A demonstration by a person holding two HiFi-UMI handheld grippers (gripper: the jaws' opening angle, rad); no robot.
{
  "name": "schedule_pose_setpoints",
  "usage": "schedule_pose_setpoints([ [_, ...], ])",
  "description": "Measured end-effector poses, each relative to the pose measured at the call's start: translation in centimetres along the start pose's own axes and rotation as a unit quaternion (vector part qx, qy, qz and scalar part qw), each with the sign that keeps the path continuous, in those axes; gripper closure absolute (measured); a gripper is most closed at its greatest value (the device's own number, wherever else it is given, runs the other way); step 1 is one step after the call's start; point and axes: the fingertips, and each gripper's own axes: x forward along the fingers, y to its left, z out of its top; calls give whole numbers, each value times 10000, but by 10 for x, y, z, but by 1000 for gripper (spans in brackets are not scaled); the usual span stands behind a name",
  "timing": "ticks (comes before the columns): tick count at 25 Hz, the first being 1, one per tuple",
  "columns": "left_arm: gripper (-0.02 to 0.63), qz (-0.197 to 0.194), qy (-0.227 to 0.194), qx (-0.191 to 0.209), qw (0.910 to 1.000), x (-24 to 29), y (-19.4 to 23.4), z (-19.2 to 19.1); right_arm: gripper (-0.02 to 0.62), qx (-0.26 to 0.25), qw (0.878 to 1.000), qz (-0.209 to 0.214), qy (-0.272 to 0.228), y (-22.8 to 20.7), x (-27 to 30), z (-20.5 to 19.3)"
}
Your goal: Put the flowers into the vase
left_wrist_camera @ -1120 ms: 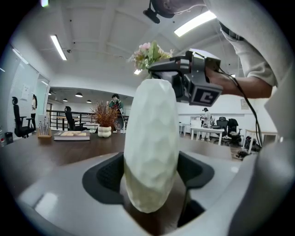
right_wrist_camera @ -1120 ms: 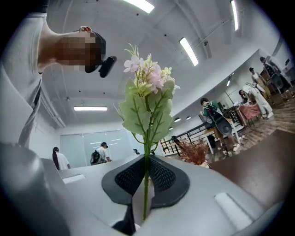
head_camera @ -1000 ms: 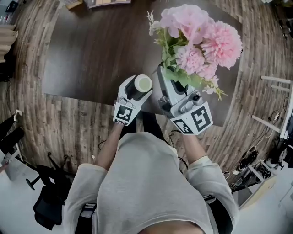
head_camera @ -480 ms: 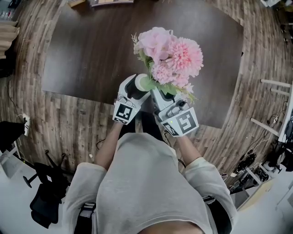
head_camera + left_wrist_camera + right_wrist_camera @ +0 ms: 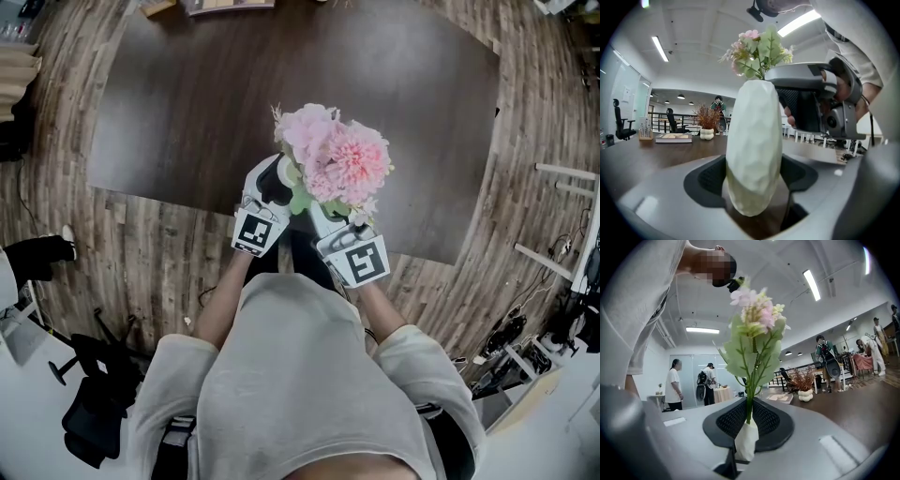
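Two dark pads [image 5: 710, 178] of the left gripper [image 5: 754, 190] are clamped on the lower sides of a pale, faceted vase [image 5: 752, 140], which stands upright between them. On the right gripper [image 5: 749, 427] the ribbed fingers [image 5: 771, 420] are closed on the thin green stem [image 5: 750, 404] of the flowers [image 5: 757, 315], just above its white-wrapped end, so the bunch rises straight up from the grip. Seen from the left gripper view, the leaves and small blooms sit right at the vase's mouth, with the right gripper level beside its top; whether the stem end is already inside cannot be told. From the head view the pink blooms cover the vase mouth, and both grippers lie side by side, close to the person's chest, at the near edge of a dark brown table [image 5: 187, 103]. Around it spreads a wood-plank floor [image 5: 141, 253]. Farther along the table stand a small white pot of reddish dry sprigs [image 5: 707, 127] and a flat book [image 5: 673, 138].
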Motion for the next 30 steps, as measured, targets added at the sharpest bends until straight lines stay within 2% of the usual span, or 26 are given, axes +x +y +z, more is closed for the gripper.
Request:
schedule_pose_setpoints([
  [6,253,-21,17,10,10000,6,-1,3,524,-276,9991,125,290,-1,-7,-9],
  [13,253,-29,-7,27,10000,1,2,0,336,-416,9945,284,916,5,-6,-42],
  [21,253,-18,-18,23,10000,1,1,0,307,-893,9863,561,1266,10,3,-54],
  [25,253,-27,-33,36,10000,0,0,2,307,-1309,9819,410,1308,8,0,-43],
  [30,253,-35,-48,32,10000,1,2,0,244,-888,9854,359,1406,4,3,-58],
])
